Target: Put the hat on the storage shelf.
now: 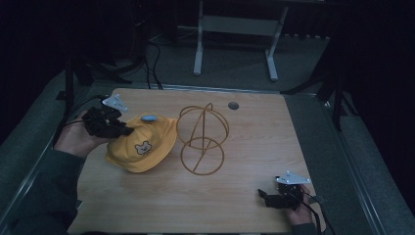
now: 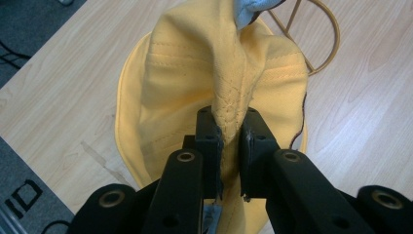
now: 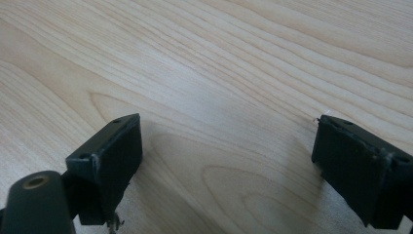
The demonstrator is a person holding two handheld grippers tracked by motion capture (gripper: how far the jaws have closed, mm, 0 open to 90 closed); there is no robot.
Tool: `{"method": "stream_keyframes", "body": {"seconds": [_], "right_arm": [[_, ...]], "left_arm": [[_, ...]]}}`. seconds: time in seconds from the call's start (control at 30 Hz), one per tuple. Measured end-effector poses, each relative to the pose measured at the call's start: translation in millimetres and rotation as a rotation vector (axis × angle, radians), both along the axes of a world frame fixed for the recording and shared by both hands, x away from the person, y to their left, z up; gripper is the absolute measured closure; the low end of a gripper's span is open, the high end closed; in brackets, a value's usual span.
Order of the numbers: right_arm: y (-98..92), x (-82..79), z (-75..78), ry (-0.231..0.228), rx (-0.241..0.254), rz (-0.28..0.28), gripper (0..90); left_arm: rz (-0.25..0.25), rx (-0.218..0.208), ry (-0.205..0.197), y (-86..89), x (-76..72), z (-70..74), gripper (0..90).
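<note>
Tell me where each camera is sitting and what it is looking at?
High view: above the table, looking forward and down; both forearms, left gripper and right gripper show.
Left gripper view: on the left gripper, facing the yellow cap pinched between its jaws.
Right gripper view: on the right gripper, facing bare wood between open jaws.
Shared: cap and wire stand appear in the first two.

Dim high view, brighter gripper views.
We see black surroundings above, soft shadows under the jaws, blurred near jaw bases.
</note>
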State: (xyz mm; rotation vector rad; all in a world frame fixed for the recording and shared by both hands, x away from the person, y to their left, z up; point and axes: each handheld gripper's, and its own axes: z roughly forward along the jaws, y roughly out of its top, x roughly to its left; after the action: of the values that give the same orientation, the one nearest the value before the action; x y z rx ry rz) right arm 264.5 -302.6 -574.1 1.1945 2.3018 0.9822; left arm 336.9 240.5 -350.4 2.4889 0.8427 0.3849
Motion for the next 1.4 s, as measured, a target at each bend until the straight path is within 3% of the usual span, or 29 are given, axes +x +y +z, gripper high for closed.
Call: {"method": "stream_keyframes", "body": {"seconds": [1.4], "right_arm": [[0.1,0.0,0.0,0.001,0.001,-0.001,11.0]], "left_arm": [[-0.037,-0.042,-0.022,5.3,9.7,42.4,80.6]]}}
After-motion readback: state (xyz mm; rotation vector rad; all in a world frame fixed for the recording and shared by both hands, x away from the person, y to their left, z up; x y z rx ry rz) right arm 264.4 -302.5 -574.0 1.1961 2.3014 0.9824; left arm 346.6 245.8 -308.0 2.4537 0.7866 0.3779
